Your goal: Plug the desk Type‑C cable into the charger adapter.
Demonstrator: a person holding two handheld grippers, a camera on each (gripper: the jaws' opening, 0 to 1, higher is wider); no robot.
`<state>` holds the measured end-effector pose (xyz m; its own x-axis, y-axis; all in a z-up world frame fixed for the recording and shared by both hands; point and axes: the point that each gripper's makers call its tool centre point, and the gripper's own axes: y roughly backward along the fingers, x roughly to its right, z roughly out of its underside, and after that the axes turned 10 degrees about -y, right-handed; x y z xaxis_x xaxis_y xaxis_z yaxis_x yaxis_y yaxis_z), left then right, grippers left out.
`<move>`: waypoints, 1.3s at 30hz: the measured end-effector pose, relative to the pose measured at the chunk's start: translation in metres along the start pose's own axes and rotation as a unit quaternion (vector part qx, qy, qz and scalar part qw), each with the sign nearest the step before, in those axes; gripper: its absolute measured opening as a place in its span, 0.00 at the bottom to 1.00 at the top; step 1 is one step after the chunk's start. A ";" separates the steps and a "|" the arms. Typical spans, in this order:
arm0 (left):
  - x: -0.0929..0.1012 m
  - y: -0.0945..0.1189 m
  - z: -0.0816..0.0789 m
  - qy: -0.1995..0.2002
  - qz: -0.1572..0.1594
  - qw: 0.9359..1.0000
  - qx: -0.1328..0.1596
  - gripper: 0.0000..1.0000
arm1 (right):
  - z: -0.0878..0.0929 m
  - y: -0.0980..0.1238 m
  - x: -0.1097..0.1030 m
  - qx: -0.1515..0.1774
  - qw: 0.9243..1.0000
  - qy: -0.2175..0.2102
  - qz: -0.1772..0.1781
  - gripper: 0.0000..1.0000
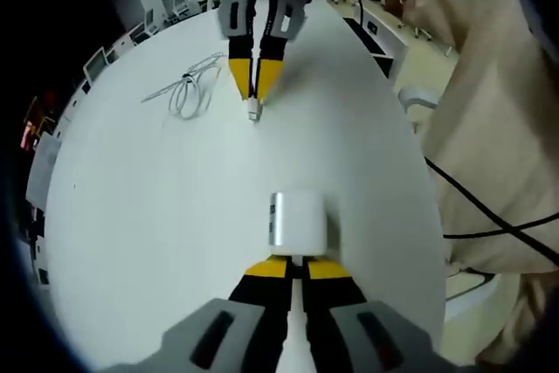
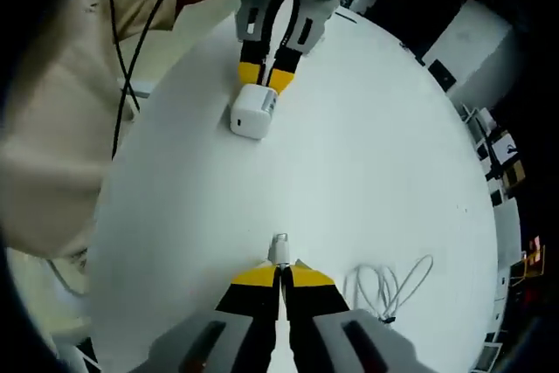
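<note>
A round white table [image 1: 157, 216] seen from two cameras, each riding on a hand-held gripper with yellow-tipped black jaws.

In the left gripper view, the left gripper [image 1: 295, 261] rises from the bottom, its jaws closed on the near end of a white charger adapter [image 1: 297, 218]. The adapter is a short rounded block lying on the table, its long axis running away from the camera along the jaws, its far end aimed at the right gripper [image 1: 255, 86] at the top of the view. That gripper points back toward the adapter with its jaws pinched on the metal plug of a white cable [image 1: 254, 111]. The plug sticks out past the jaw tips, pointing at the adapter, well apart from it. The rest of the cable lies in loose loops on the table beside the right gripper.

In the right gripper view the scene is mirrored: the right gripper [image 2: 281, 270] at the bottom holds the plug [image 2: 279, 249] pointing up the view, and the left gripper [image 2: 265, 76] at the top grips the adapter [image 2: 253, 111], whose socket face turns toward the plug. A person in a beige shirt [image 2: 52, 155] stands at the table edge.
</note>
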<state>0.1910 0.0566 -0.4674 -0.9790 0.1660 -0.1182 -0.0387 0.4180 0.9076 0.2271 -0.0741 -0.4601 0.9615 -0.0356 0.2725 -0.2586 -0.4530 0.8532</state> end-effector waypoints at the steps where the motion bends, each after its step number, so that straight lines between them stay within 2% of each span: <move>1: -0.005 0.000 -0.001 0.002 -0.014 1.000 -0.001 0.05 | -0.001 0.001 -0.001 0.003 1.000 0.006 0.008 0.05; 5: 0.005 0.000 -0.007 0.004 -0.017 1.000 -0.004 0.05 | -0.001 0.006 0.004 0.005 0.996 0.029 0.080 0.04; 9: 0.009 -0.001 -0.008 0.011 -0.009 1.000 -0.004 0.05 | -0.003 0.007 0.009 0.016 0.988 0.054 0.142 0.04; 11: 0.008 -0.001 -0.007 0.017 -0.003 1.000 -0.003 0.05 | -0.003 0.009 0.012 0.015 0.980 0.071 0.184 0.04; 12: 0.006 -0.001 -0.007 0.017 -0.004 1.000 -0.002 0.05 | -0.004 0.011 0.014 0.017 0.974 0.084 0.211 0.03; 13: 0.005 -0.001 -0.006 0.025 0.008 1.000 0.002 0.05 | -0.005 0.012 0.013 0.016 0.969 0.098 0.226 0.03; 14: -0.005 0.000 -0.003 0.027 0.009 1.000 0.003 0.05 | -0.006 0.013 0.012 0.018 0.962 0.110 0.249 0.03; 15: -0.010 0.000 -0.002 0.025 0.002 1.000 0.001 0.05 | -0.007 0.013 0.011 0.020 0.958 0.117 0.260 0.03; 18: -0.004 0.000 -0.003 0.028 0.002 1.000 0.002 0.05 | -0.010 0.016 0.011 0.027 0.946 0.129 0.296 0.03; 19: -0.004 0.000 -0.003 0.029 0.002 1.000 0.001 0.05 | -0.008 0.015 0.009 0.024 0.946 0.129 0.297 0.02; 20: -0.004 0.000 -0.003 0.030 0.002 1.000 0.001 0.05 | -0.012 0.018 0.011 0.033 0.939 0.136 0.313 0.02; 25: -0.001 0.000 -0.003 0.034 0.004 0.999 0.001 0.05 | -0.010 0.017 0.006 0.031 0.929 0.151 0.337 0.02; 27: -0.006 0.000 -0.002 0.035 0.006 0.999 0.001 0.05 | -0.011 0.018 0.003 0.034 0.924 0.157 0.346 0.02; 29: -0.010 0.000 0.000 0.035 0.005 0.999 0.001 0.05 | -0.012 0.018 0.001 0.035 0.922 0.158 0.350 0.02; 31: -0.006 0.000 -0.001 0.036 0.004 0.999 0.000 0.05 | -0.012 0.018 -0.001 0.033 0.920 0.164 0.354 0.02; 36: -0.018 0.001 0.002 0.037 0.005 0.999 -0.002 0.05 | -0.012 0.022 -0.001 0.039 0.914 0.164 0.370 0.02; 39: -0.013 0.000 0.000 0.032 0.003 0.999 -0.001 0.05 | -0.012 0.023 -0.005 0.048 0.911 0.158 0.378 0.02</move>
<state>0.2037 0.0547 -0.4657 -0.9900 0.1117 -0.0867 -0.0328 0.4150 0.9092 0.2147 -0.0735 -0.4361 0.4343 -0.1181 0.8930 -0.8117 -0.4811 0.3311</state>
